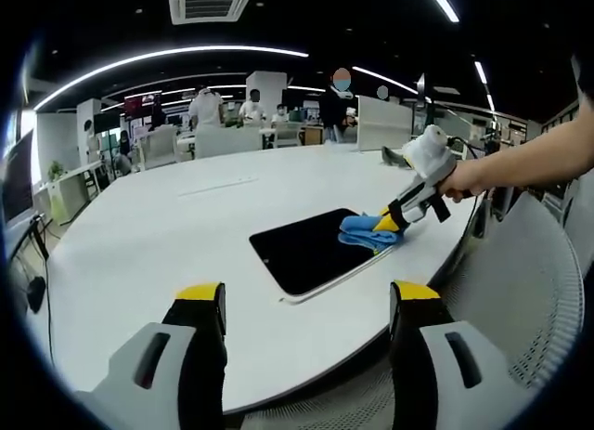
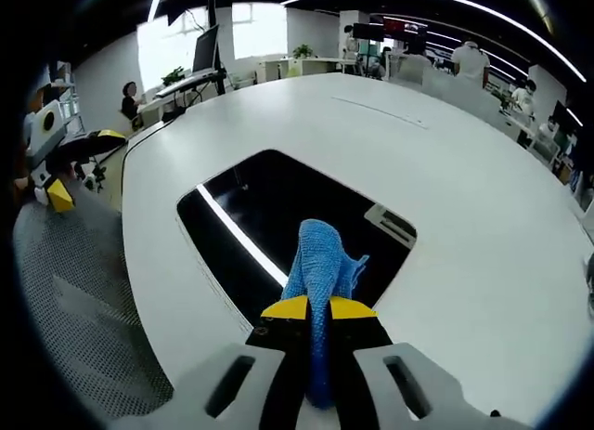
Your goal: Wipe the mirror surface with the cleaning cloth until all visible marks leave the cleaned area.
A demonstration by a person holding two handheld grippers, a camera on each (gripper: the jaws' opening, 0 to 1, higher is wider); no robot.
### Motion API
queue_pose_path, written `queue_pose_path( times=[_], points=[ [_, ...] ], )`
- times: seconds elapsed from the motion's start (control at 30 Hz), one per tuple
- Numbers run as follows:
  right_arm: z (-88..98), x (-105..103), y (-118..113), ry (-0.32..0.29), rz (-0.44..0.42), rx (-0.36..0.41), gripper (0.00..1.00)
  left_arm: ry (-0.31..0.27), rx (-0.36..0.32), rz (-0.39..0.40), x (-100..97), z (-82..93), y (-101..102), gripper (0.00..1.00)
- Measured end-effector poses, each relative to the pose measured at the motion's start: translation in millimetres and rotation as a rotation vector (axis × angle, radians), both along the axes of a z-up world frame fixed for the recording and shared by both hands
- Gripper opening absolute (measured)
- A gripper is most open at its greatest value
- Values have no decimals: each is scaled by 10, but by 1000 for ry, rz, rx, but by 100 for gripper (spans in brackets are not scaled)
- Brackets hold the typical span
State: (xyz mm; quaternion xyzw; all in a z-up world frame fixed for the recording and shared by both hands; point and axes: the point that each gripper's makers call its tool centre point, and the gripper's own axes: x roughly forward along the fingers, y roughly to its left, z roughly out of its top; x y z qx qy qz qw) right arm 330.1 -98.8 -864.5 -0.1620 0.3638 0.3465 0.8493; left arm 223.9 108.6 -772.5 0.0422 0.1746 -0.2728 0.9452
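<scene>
The right gripper (image 2: 318, 311) has its jaws pinched tight on the blue cloth (image 2: 320, 263), which rests on the dark mirror (image 1: 306, 249) lying flat near the desk (image 1: 167, 235) edge closest to the person. The left gripper (image 1: 306, 305) hangs off that edge, jaws wide apart and empty. With nothing bracing the mirror, a hard stroke could slide it off the edge.

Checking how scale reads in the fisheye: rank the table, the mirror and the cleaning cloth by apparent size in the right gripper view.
1. table, largest, spreading across most of the view.
2. mirror, the dark panel lying on it.
3. cleaning cloth, smallest, though nearness to the camera enlarges it; the right gripper has its jaws shut on it.
</scene>
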Motion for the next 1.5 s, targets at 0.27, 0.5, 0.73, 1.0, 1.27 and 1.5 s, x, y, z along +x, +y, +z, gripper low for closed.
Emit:
queue_pose_path(
  times=[0.27, 0.5, 0.73, 1.0, 1.27, 1.5],
  points=[
    [-3, 115, -3, -1, -9, -4, 0, 1, 1, -3, 4, -3, -2, 69],
    [-5, 211, 3, -12, -6, -20, 0, 1, 1, 1, 5, -4, 4, 69],
    [-4, 382, 9, -27, -19, -41, 0, -5, -1, 4, 11, 2, 11, 69],
    [-7, 615, 0, -41, -17, -81, 1, -8, -2, 7, 18, 4, 21, 69],
    [26, 748, 35, -60, -21, -104, 1, 6, 3, -9, 12, -18, 2, 69],
    [72, 758, 78, -66, -38, -102, 1, 1, 2, 2, 28, -3, 17, 69]
  ],
)
